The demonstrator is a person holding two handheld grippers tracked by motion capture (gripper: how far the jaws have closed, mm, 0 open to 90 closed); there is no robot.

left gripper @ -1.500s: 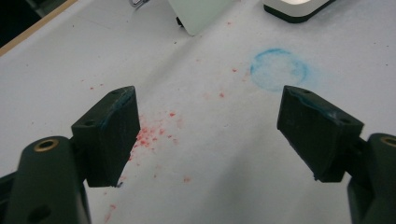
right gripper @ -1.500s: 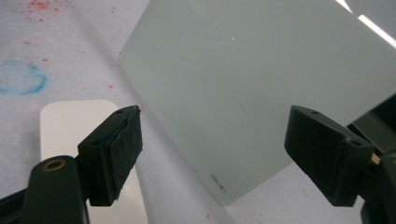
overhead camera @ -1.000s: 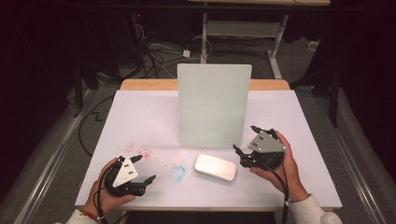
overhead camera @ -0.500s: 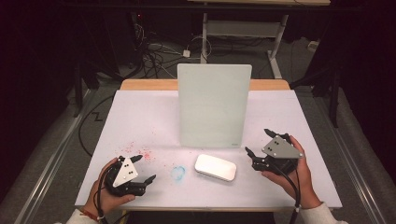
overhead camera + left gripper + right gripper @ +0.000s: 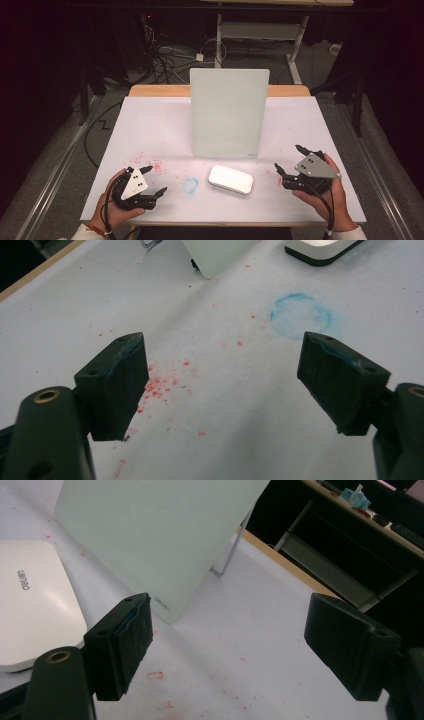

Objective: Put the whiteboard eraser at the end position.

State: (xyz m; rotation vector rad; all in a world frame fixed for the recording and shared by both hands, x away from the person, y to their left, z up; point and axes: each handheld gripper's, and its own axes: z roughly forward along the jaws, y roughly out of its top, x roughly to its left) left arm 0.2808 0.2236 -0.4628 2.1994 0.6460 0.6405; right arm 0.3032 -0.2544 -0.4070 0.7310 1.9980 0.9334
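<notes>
high view has the white eraser [image 5: 230, 179] lying flat near the front middle of the table [image 5: 150, 125], just in front of the upright whiteboard [image 5: 229, 114] and a bit apart from its bottom edge. it's a rounded rectangular block, long axis running mostly left to right across the table but skewed a little, so its right end sits nearer the person. in the right gripper view the same eraser [image 5: 35, 605] shows its printed top face, logo up. blue smudge ring [image 5: 190, 185] sits just to its left, with red specks [image 5: 150, 165] scattered further left. right gripper [image 5: 287, 162] hovers off the eraser's right end, jaws spread wide with nothing between them, pointed roughly toward the eraser and board. left gripper [image 5: 153, 181] rests near the front left corner, jaws also released and empty, well apart from the eraser. my guess is the step in hand is picking the eraser up with the right one. to do that well i'd come in low, line the jaws across the short width rather than the long axis, grab near the middle so it doesn't pivot, and stay clear of the board's lower edge so it doesn't get knocked over.
</notes>
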